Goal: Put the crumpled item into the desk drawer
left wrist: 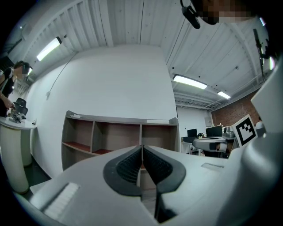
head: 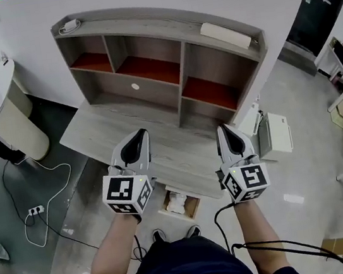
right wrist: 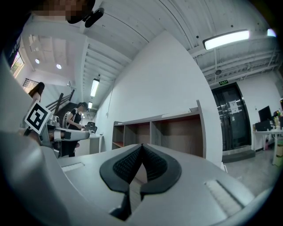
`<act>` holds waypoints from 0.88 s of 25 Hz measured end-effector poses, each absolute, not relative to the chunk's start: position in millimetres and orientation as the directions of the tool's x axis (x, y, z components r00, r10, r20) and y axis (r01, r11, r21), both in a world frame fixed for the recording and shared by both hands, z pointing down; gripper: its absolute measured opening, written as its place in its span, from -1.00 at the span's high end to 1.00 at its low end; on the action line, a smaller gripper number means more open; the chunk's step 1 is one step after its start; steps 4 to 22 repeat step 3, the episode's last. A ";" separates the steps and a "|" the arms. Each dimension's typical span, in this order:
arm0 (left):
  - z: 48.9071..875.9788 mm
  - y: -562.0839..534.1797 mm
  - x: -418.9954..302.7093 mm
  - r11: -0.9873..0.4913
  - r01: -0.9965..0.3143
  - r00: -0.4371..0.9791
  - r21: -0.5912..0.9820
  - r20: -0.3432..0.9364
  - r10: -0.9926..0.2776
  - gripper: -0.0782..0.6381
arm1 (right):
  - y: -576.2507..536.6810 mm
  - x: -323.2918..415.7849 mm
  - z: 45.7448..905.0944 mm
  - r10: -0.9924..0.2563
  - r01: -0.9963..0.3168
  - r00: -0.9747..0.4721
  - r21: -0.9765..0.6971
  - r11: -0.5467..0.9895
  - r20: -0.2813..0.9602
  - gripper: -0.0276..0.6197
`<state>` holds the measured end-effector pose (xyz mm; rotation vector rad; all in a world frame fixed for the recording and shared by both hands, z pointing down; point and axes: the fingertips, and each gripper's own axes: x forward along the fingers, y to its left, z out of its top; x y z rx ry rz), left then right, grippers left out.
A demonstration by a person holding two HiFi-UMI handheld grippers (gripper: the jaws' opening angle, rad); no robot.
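Shelf unit: it stands on the far part of the desk, ahead of both pairs of fingers, and its compartments face the person.
Surface: grey wood that lies below the fingers and ahead of them.
Left gripper: it is held over the near part of the surface. Its fingers are pressed together and there is nothing between them.
Right gripper: it is beside the left one and points the same way. Its fingers are also closed and empty.
Drawer: it stands open under the near edge of the surface, behind the fingertips, lower than them and between the two grippers.
Crumpled item: white, it lies inside the drawer, apart from all the fingers.
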<state>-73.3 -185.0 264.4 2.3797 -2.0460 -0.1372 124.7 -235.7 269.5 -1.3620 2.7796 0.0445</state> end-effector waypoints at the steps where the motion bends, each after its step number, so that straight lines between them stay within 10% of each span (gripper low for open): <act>1: 265.1 -187.0 -72.0 -0.152 -0.987 0.148 0.056 -0.064 -0.987 0.74 | -237.3 125.8 270.7 -0.789 -0.790 -0.612 0.005 0.613 -0.052 0.90; 22: 266.5 -191.0 -69.7 -0.152 -0.987 0.148 0.055 -0.060 -0.987 0.74 | -240.9 128.0 272.9 -0.789 -0.790 -0.613 0.004 0.614 -0.048 0.90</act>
